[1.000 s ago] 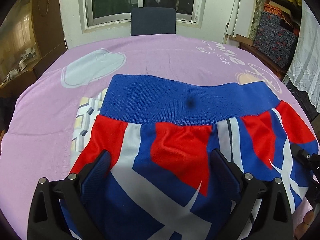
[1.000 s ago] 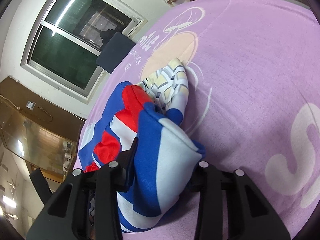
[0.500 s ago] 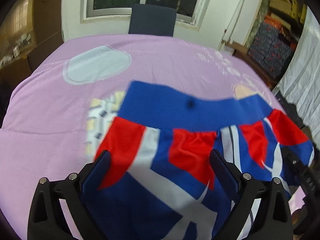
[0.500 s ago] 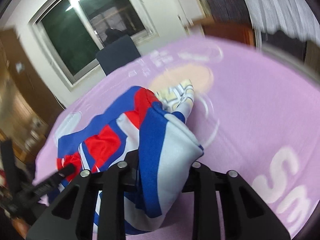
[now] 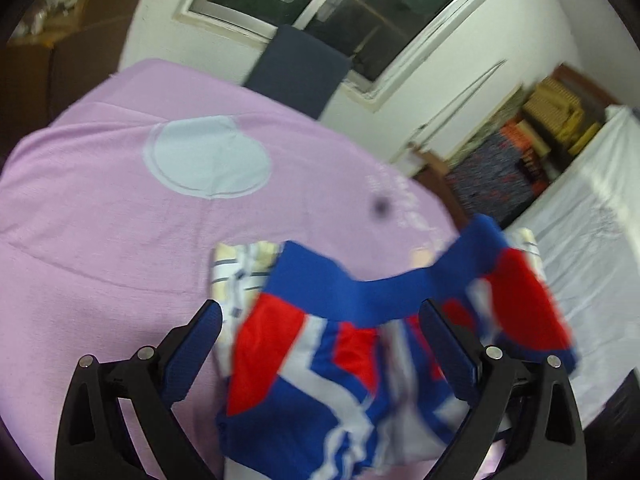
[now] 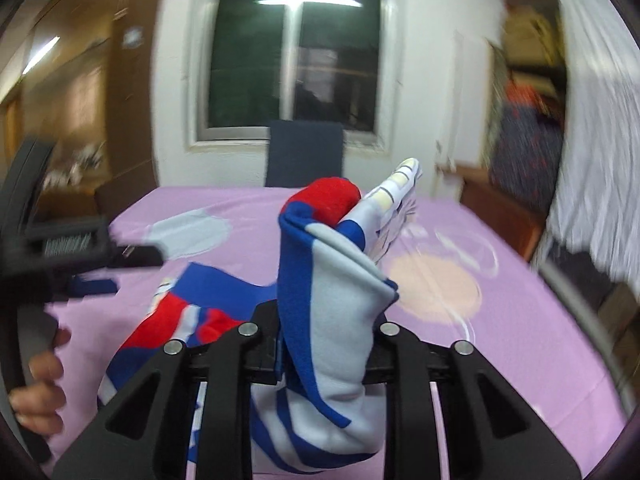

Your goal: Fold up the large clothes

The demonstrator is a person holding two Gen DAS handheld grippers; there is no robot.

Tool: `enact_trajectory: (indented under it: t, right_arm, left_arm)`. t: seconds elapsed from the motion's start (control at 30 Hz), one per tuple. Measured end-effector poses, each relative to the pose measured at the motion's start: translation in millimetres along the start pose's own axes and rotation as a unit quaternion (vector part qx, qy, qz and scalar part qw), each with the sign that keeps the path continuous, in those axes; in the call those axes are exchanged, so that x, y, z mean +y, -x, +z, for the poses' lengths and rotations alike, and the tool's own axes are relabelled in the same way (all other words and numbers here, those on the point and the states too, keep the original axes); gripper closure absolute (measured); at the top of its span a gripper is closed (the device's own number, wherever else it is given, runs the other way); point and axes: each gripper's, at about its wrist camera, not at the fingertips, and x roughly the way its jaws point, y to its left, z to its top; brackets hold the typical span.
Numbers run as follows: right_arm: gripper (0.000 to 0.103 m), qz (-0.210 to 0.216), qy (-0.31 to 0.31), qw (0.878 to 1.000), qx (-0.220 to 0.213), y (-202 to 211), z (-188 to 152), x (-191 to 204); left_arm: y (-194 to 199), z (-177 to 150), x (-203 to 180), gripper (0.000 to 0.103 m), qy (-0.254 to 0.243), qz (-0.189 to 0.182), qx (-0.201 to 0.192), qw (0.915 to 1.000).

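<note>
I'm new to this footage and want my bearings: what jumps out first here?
The red, white and blue garment, bunched between the right gripper's fingers and lifted off the purple cover. In the left view it drapes between the left gripper's wide-set fingers. Behind stand a dark chair and a window.

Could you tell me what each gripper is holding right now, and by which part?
The right gripper clamps a bunched fold of the red, white and blue shorts. The left gripper stands open around them, gripping nothing.
</note>
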Motion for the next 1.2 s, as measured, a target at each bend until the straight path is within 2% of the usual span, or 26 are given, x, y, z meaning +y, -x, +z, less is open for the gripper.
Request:
enact_trajectory:
  t: [0.07,0.13,0.2,0.33,0.43,0.5,0.57,0.63,0.67,0.73,0.8,0.9,1.07,1.17,1.2]
  right_arm:
    - [0.080,-0.001,0.050,0.999,-0.009,4,-1,27]
    - [0.080,0.004,0.098,0.995,-0.014,6,-6,53]
    - [0.080,0.010,0.133,0.991,-0.015,6,-11,72]
    - [0.079,0.027,0.191,0.981,-0.002,0,-25,97]
    - [0.080,0.029,0.225,0.974,-0.005,0,-38,111]
    - [0.080,0.027,0.225,0.974,-0.009,1,-40,113]
    - [0.081,0.036,0.210,0.977,-0.007,0,-38,107]
    - [0.081,0.046,0.202,0.978,-0.007,1,-38,100]
    - [0.081,0.047,0.201,0.978,-0.006,2,-38,99]
    - [0.082,0.054,0.196,0.979,-0.004,4,-39,95]
    - [0.083,0.066,0.187,0.980,-0.005,7,-34,94]
    - [0.084,0.084,0.185,0.979,-0.005,10,-28,95]
    - [0.084,0.133,0.180,0.973,0.050,-9,-38,117]
    - [0.081,0.163,0.181,0.965,0.094,-24,-52,129]
    - [0.081,0.168,0.179,0.964,0.101,-27,-55,129]
  left_arm:
    - [5,2,-2,0.004,0.008,-0.041,-0.002,0.9991]
    - [10,3,-2,0.004,0.016,-0.099,0.000,0.9950]
    - [9,2,-2,0.004,0.020,-0.135,0.011,0.9905]
    - [-3,-2,-3,0.004,0.033,-0.152,0.033,0.9873]
    - [0,-3,-3,0.004,0.026,-0.148,0.028,0.9883]
    - [-7,-4,-5,0.004,0.002,-0.117,0.035,0.9925]
    - [-25,-7,1,0.005,0.006,-0.090,0.058,0.9942]
    - [-41,-10,11,0.027,0.035,-0.096,0.077,0.9918]
    - [-44,-10,14,0.033,0.041,-0.106,0.082,0.9901]
    - [-39,-7,15,0.054,0.040,-0.109,0.071,0.9907]
    - [-24,-2,9,0.070,0.016,-0.102,0.048,0.9935]
    - [-12,0,8,0.070,-0.013,-0.066,0.036,0.9971]
    - [-35,-6,25,0.068,-0.023,0.020,0.082,0.9961]
    - [-49,-12,34,0.059,-0.036,0.084,0.105,0.9903]
    - [-50,-12,38,0.055,-0.035,0.092,0.107,0.9894]
